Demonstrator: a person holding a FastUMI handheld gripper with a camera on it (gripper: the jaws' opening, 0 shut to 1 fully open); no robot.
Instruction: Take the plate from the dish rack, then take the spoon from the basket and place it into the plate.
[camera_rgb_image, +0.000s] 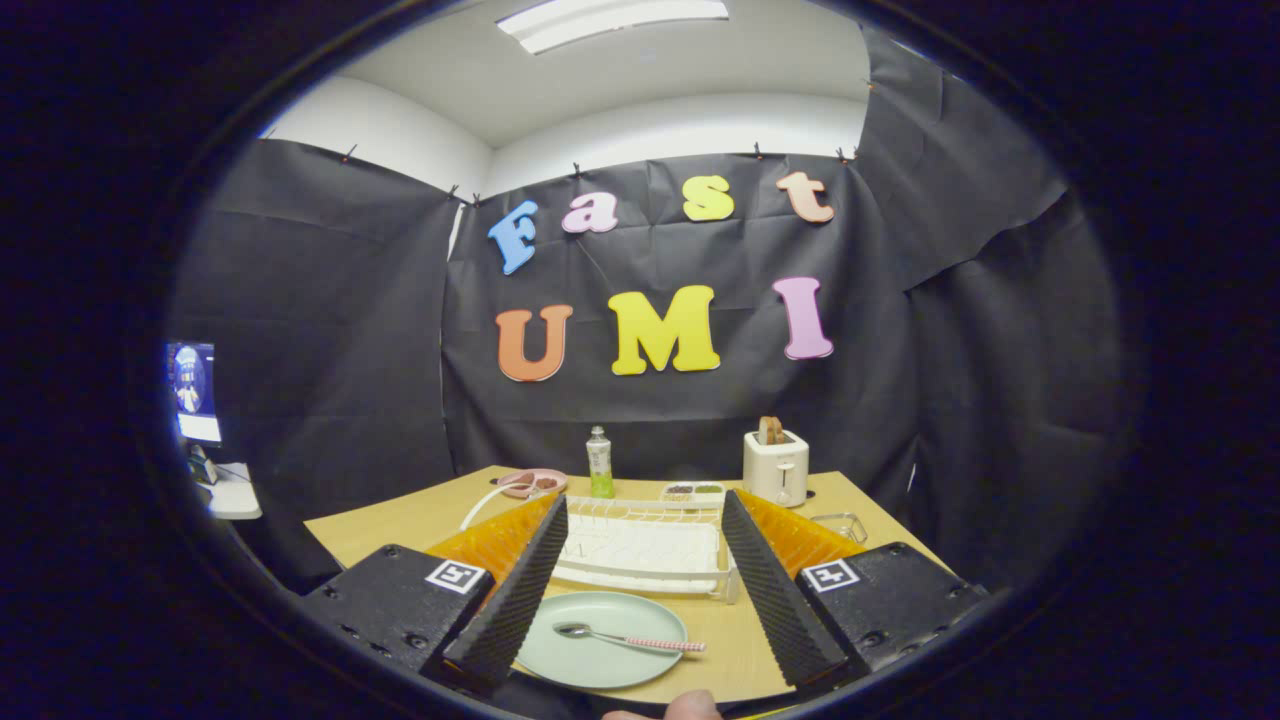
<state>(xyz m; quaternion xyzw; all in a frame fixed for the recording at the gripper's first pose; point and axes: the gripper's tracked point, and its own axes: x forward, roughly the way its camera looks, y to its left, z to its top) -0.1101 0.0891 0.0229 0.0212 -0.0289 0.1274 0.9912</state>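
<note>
- The hand-held gripper (640, 560) is hanging above the near part of a wooden counter (400, 525), its two fingers spread wide and gripping nothing.
- A pale green plate (575, 655) is lying flat on the counter between the fingers and toward their near ends, part of its rim hidden behind the left finger.
- A spoon (625, 637) is resting in the plate, its metal bowl toward the left finger and its pink patterned handle reaching past the plate's right rim.
- A white dish rack (640, 550) is sitting just beyond the plate, framed between the fingertips, with its slots showing no dishes.
- Beyond the rack, a clear bottle (599, 463) holding green liquid is standing upright near the counter's far edge.
- A white toaster (776, 466) is standing to the right of the bottle with a browned slice poking out of its top.
- A pink dish (532, 483) with dark pieces in it is sitting to the left of the bottle, and a small white tray (693, 491) of dark and green bits is lying between the bottle and the toaster.
- A clear container (840, 524) is showing past the right finger, near the counter's right edge.
- A white curved handle (483, 500), possibly the basket's, is peeking out beside the left finger; the rest is hidden.
- A fingertip (692, 706) of the person is showing nearest the camera, below the plate.
- A lit screen (192, 390) is glowing on a side desk well off to the left of the counter.
</note>
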